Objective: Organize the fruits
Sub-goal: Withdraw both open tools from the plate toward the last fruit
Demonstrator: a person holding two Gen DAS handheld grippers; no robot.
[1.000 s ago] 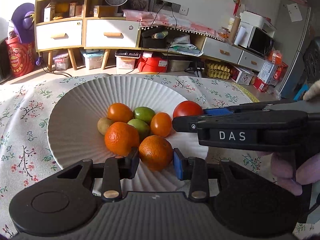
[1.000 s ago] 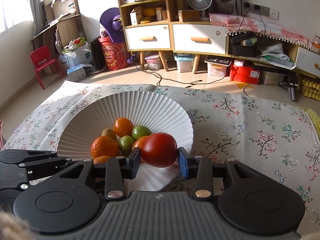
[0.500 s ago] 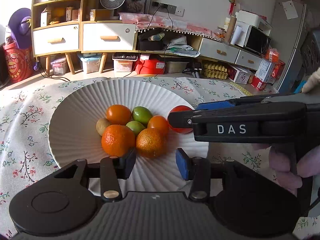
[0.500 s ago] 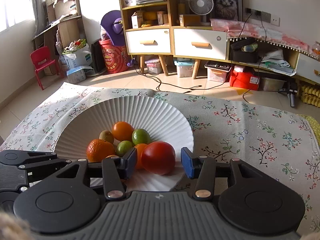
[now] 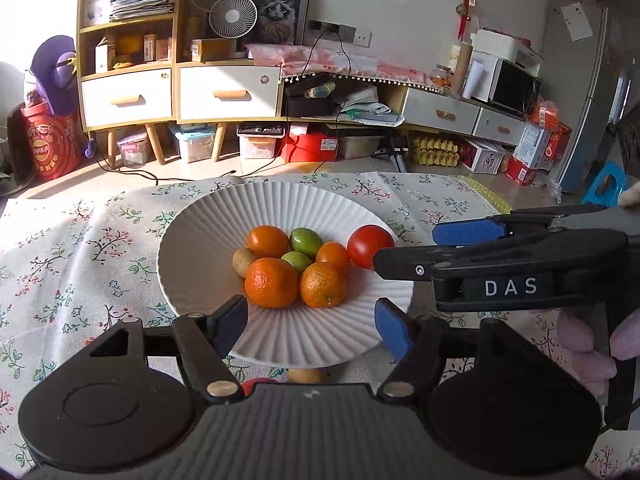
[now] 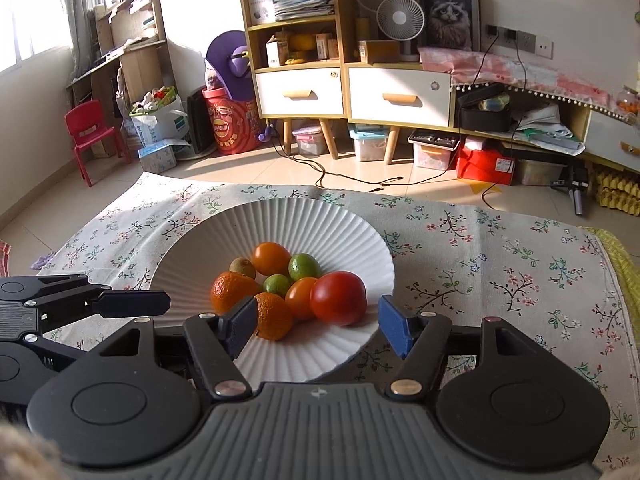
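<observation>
Fingers of the left gripper are spreading apart with nothing pressed between them, just short of two oranges in the white plate. Those of the right gripper are opening too, the tomato lying loose between them on the plate's near slope. Limes, more oranges and a kiwi crowd the plate's middle on a flowered cloth.
</observation>
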